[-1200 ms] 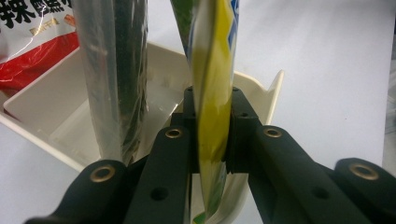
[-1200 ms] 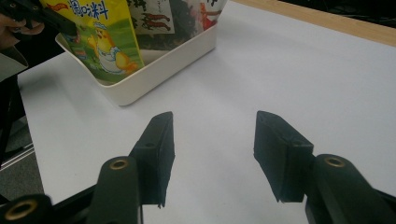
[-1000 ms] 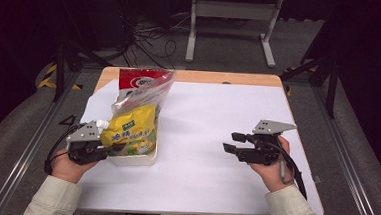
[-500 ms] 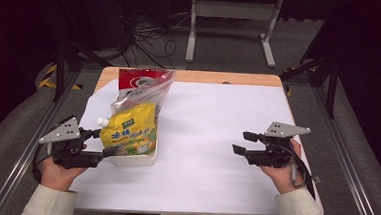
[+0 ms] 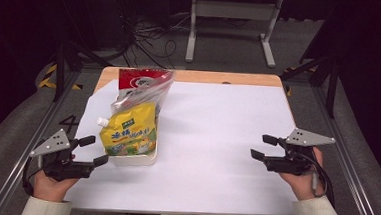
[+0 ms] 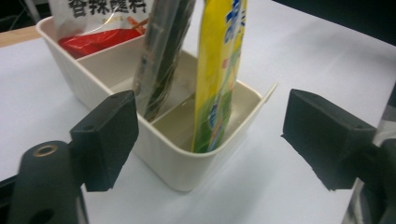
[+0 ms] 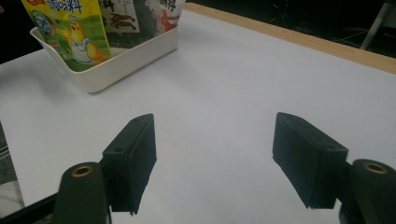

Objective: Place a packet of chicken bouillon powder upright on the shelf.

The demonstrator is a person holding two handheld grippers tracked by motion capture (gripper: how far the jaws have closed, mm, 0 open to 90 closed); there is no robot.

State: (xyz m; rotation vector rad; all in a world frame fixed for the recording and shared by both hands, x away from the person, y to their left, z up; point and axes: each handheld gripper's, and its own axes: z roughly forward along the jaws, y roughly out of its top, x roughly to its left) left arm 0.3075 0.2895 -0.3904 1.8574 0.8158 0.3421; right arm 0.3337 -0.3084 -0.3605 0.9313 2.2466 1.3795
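Yellow pouch [image 5: 128, 135] stands in the tray [image 5: 134, 158]; both your grippers, left [image 5: 93, 150] and right [image 5: 261, 147], just opened, empty. Next: withdraw clear.

Beyond the white-covered wooden bench [image 5: 226, 140], a dim room shows grey floor [image 5: 222, 54], tangled black cables [image 5: 148, 35] and a grey metal stand [image 5: 233, 12].

One white bin [image 5: 134, 159], three food pouches in it (yellow [image 5: 129, 131], dark [image 6: 163, 51], red [image 5: 142, 82]), two grippers, left [image 5: 91, 150] and right [image 5: 262, 146]
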